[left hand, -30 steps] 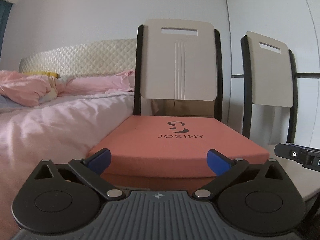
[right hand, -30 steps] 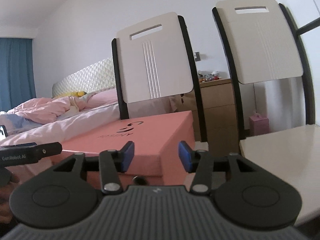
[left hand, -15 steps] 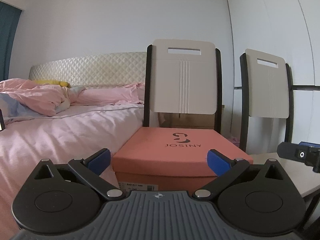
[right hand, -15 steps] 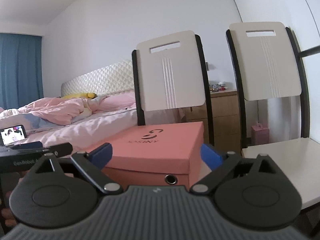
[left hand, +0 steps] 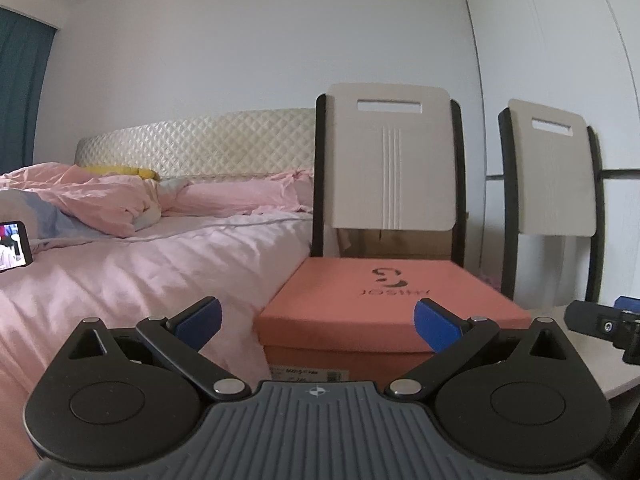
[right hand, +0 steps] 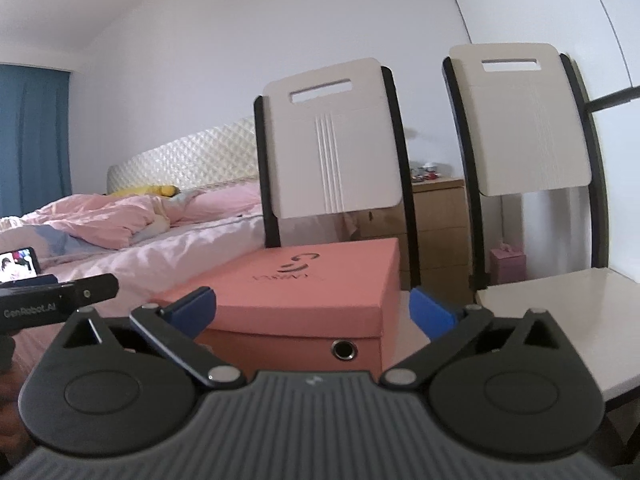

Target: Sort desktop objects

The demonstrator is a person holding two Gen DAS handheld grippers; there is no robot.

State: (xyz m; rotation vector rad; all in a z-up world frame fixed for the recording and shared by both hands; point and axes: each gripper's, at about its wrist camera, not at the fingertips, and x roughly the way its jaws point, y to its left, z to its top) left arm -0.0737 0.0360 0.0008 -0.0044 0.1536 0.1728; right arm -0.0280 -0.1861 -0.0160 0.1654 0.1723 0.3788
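Matt pink cardboard box (left hand: 384, 300); soft wrinkled cloth bedding (left hand: 140, 272); quilted glossy headboard (left hand: 200, 140); wooden dresser (right hand: 440, 216); smooth chair seat (right hand: 560, 300).

The left gripper (left hand: 316, 318) is held level and pointing forward, its jaws spread wide, the two blue fingertips (left hand: 200, 317) far apart with nothing between them. The right gripper (right hand: 313, 309) is held at about the same height and points the same way, its jaws likewise spread wide and its blue pads (right hand: 431, 312) gripping nothing. Each shows at the edge of the other's view, the black body of the right one at the right edge of the left wrist view and that of the left one at the left edge of the right wrist view, so the two are side by side and apart.
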